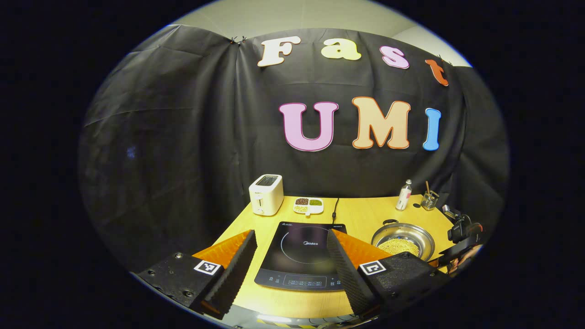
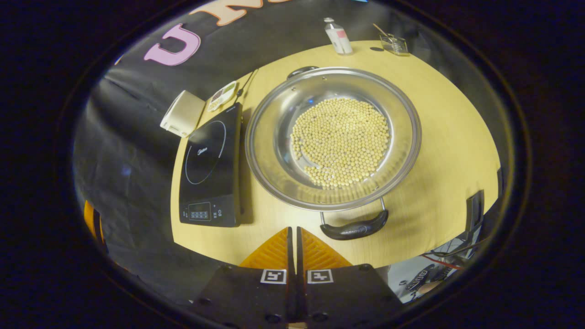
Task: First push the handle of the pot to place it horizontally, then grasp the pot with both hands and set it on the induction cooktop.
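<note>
Two pot (image 2: 332, 137) handles (image 2: 354, 228) near-and-far.

This was a staged recording booth dressed as a small kitchen, not a real home. A black cloth wall (image 1: 183, 137) hung in loose folds behind a pale wooden table (image 1: 365, 214), with plain painted room wall (image 1: 283, 13) visible above the cloth. On the table sat kitchen things: a white toaster (image 1: 266, 194), a black induction cooktop (image 1: 302, 256), a divided dish of dried beans (image 1: 308, 205), a steel pot (image 2: 333, 137) holding pale beans, a small bottle (image 1: 404, 195) and a glass jar (image 1: 429, 199).
</note>
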`<state>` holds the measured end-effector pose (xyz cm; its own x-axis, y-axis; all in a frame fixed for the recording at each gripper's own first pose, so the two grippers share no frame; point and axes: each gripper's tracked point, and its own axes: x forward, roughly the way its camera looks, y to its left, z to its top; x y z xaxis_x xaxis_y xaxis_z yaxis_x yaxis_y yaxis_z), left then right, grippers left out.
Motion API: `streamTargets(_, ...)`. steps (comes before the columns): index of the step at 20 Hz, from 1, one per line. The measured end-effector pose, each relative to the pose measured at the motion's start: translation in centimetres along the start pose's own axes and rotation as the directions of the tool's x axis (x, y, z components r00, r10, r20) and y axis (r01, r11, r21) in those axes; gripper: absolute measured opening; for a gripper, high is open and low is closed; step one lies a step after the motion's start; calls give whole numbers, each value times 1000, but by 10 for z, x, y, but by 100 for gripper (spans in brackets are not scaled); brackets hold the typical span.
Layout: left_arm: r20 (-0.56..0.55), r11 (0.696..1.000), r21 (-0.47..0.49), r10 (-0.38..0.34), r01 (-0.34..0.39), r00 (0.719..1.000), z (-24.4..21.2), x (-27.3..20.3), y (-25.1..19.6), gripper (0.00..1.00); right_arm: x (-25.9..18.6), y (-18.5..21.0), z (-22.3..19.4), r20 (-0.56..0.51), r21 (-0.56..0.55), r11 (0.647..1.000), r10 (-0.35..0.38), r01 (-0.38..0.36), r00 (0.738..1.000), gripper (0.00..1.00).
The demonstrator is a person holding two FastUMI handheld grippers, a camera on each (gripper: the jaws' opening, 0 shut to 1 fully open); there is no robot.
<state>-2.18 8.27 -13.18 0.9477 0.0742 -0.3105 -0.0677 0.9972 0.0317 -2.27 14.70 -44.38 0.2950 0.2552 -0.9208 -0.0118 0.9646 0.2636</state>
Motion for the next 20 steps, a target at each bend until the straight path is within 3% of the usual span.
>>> streamTargets(1, -7, 1000, -4, 5, -5, 1000, -3, 0, 3, 91, 4, -3, 1, -2, -1, 1000, -11, 11, 1000, 2)
streamTargets(4, -27, 1000, -2, 15, -15, 1000, -10, -3, 8, 95, 10, -13, 1, 4, 5, 998, -55, 55, 998, 0)
streamTargets(11, -10, 997, 74, 17, -16, 1000, -11, -8, 10, 92, 11, -27, 3, 24, 63, 995, -79, 77, 997, 2)
streamTargets(20, -33, 999, 32, -15, 16, 999, -33, -18, 6, 92, 0, -65, 12, 53, 112, 981, -166, 159, 985, 2)
